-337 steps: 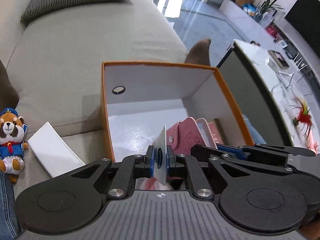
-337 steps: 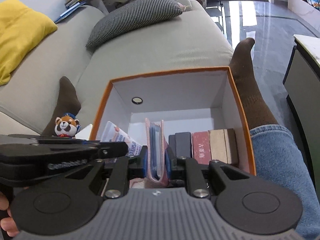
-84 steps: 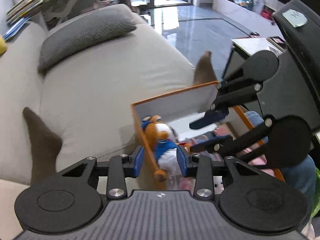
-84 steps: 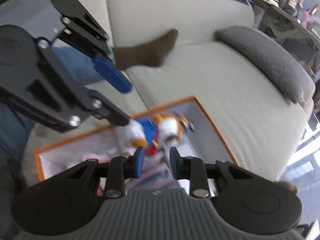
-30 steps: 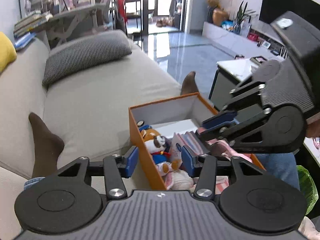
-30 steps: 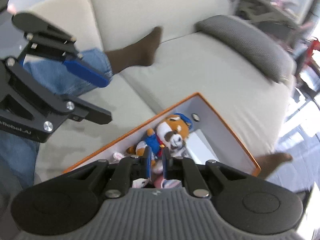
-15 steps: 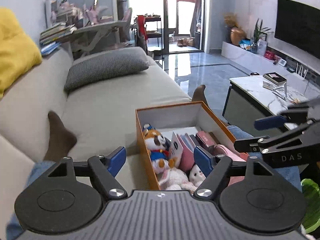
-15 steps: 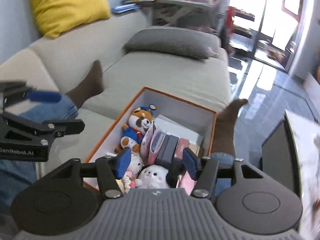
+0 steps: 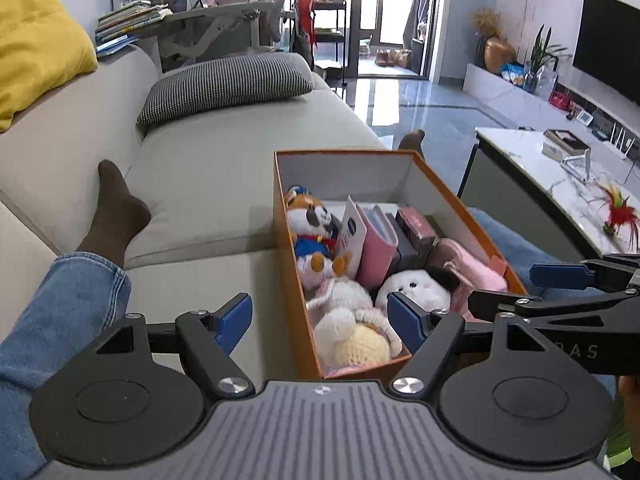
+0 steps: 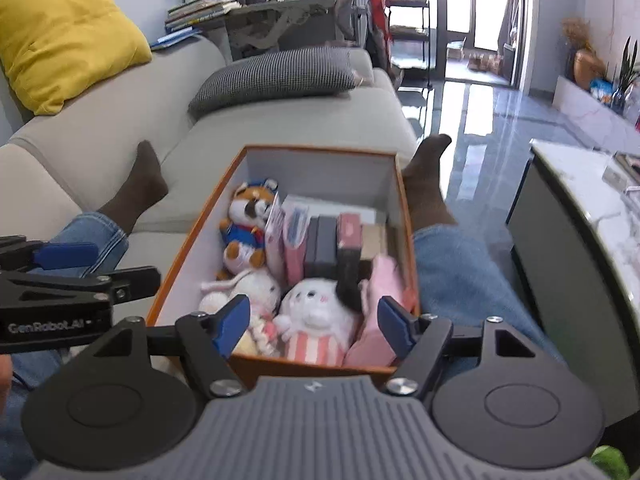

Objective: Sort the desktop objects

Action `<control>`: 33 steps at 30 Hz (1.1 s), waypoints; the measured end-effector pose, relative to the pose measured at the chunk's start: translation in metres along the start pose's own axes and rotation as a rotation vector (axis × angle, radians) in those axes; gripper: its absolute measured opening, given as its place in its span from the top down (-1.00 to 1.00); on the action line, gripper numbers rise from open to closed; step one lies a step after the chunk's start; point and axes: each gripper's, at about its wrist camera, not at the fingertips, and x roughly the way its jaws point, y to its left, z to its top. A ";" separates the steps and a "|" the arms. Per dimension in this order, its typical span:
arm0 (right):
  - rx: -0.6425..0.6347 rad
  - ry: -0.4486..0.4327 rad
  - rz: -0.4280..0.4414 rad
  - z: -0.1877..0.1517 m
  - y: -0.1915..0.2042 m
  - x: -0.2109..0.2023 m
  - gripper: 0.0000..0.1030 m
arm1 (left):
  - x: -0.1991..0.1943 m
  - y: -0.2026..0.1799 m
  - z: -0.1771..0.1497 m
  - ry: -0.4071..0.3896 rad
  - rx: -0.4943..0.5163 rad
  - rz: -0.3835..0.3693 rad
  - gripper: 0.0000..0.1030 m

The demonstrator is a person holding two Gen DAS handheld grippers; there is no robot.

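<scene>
- The orange box (image 10: 192,240) sits on the sofa (image 10: 280,128) between my legs, its top uncovered and its inside white.
- At its far left corner the fox plush (image 10: 246,220) in a blue outfit sits upright against the wall.
- Beside the fox stand a white card (image 9: 352,232), a pink notebook (image 9: 378,240), a dark case (image 10: 324,244) and a pink-topped box (image 10: 349,236), packed side by side across the middle.
- At the near end lie a white bunny plush (image 10: 314,312) in a striped skirt, a second pale plush (image 9: 344,320) to its left, and a pink pouch (image 9: 466,268) against the right wall.
- My left gripper (image 9: 320,320) hovers at the near end of the box with its jaws spread wide, nothing between them.
- My right gripper (image 10: 314,320) hangs over the near rim, likewise wide apart and empty.
</scene>
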 end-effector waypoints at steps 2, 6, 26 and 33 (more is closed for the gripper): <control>0.000 0.008 -0.011 -0.004 0.001 0.004 -0.42 | 0.004 -0.002 -0.003 0.011 0.003 0.003 -0.71; 0.000 0.031 -0.021 -0.011 0.001 0.011 -0.43 | 0.012 -0.004 -0.007 0.031 0.007 0.001 -0.71; 0.040 0.094 0.003 -0.022 -0.005 0.024 -0.43 | 0.026 -0.008 -0.015 0.086 0.029 0.033 -0.70; 0.028 0.086 -0.005 -0.022 -0.003 0.022 -0.43 | 0.025 -0.009 -0.014 0.086 0.028 0.032 -0.70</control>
